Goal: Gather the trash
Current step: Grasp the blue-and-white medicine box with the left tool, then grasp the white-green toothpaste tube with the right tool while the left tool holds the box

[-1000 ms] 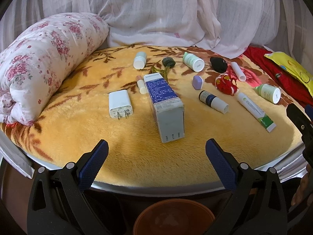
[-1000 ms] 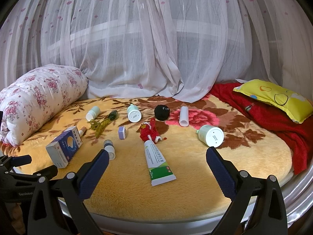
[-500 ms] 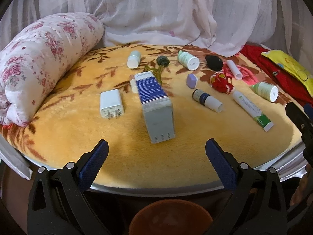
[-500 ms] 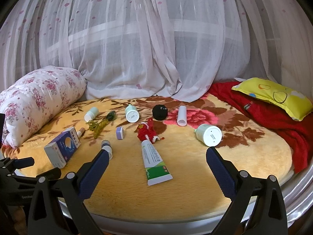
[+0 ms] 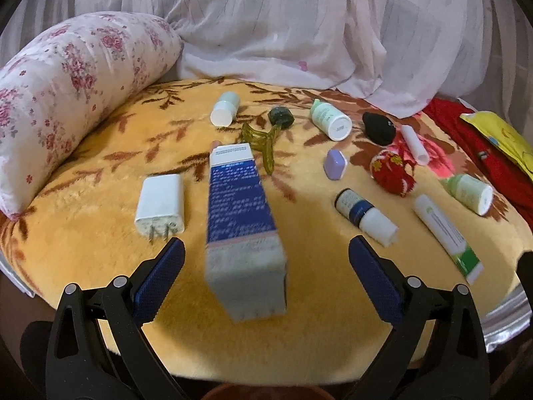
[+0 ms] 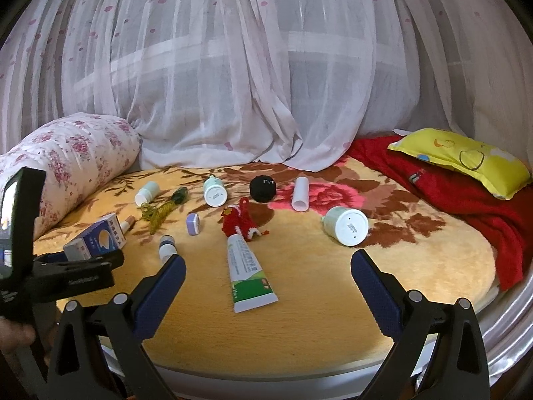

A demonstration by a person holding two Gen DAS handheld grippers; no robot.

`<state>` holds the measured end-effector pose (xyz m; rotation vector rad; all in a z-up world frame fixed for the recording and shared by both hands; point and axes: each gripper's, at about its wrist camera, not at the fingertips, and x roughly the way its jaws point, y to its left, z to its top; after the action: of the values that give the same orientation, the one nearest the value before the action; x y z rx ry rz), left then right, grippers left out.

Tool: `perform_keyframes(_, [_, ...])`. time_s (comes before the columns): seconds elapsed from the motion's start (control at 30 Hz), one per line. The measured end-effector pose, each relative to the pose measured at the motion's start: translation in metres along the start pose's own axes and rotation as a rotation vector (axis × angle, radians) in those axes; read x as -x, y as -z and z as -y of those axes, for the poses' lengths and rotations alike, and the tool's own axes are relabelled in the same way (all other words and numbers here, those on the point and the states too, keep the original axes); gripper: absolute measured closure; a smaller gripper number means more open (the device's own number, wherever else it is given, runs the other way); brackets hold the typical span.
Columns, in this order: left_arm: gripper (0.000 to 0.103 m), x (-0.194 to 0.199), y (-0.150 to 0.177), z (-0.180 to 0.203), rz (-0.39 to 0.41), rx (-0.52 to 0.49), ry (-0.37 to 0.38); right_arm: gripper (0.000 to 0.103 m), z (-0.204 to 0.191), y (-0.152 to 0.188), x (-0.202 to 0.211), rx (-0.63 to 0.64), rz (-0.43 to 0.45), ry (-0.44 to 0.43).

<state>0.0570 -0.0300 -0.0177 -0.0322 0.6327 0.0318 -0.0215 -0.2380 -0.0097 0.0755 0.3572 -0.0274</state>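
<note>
A rectangular blue-and-white cardboard box (image 5: 245, 230) is seen lying on the plush yellow blanket (image 5: 100, 240), between the wide-spread, empty fingers of the left tool (image 5: 263, 278). The right tool (image 6: 266, 288) is likewise held wide open and empty, with a flattened green-ended tube (image 6: 248, 271) lying just ahead.

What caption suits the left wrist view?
Open left hand-held gripper nears a blue-and-white carton among toiletries on a yellow blanket.

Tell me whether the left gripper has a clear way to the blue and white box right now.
Probably yes. The left gripper is open, and the blue and white box lies straight ahead between its jaws on the yellow blanket. Only the white charger lies close, off to one side.
</note>
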Motion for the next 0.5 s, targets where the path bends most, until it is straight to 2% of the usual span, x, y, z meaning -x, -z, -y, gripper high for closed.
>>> perform_keyframes(0.03, [0.010,-0.003,0.000,0.001,-0.001,-0.001,-0.005,0.005,0.001,0.001,-0.002,-0.004,-0.003,-0.003])
perform_keyframes(0.07, [0.029,-0.007,0.000,0.002,-0.003,-0.003,-0.006,0.005,0.003,0.002,-0.003,-0.008,-0.004,-0.005])
perform_keyframes(0.1, [0.052,-0.011,0.001,0.002,-0.018,0.001,0.019,0.005,0.004,0.003,-0.004,-0.009,-0.004,-0.006])
perform_keyframes(0.17, [0.073,-0.020,0.001,-0.002,-0.056,0.059,0.114,0.005,0.005,0.005,-0.006,-0.007,-0.005,-0.005])
perform_keyframes(0.2, [0.073,-0.020,0.002,-0.008,-0.047,0.082,0.135,0.005,0.004,0.006,-0.007,-0.004,-0.006,-0.004])
perform_keyframes(0.37, [0.073,-0.015,0.007,-0.013,-0.036,0.025,0.125,0.005,-0.002,0.008,-0.016,0.035,-0.026,0.007])
perform_keyframes(0.5, [0.074,-0.003,0.007,-0.017,-0.028,0.032,0.156,0.005,-0.011,0.007,-0.031,0.084,-0.054,0.012])
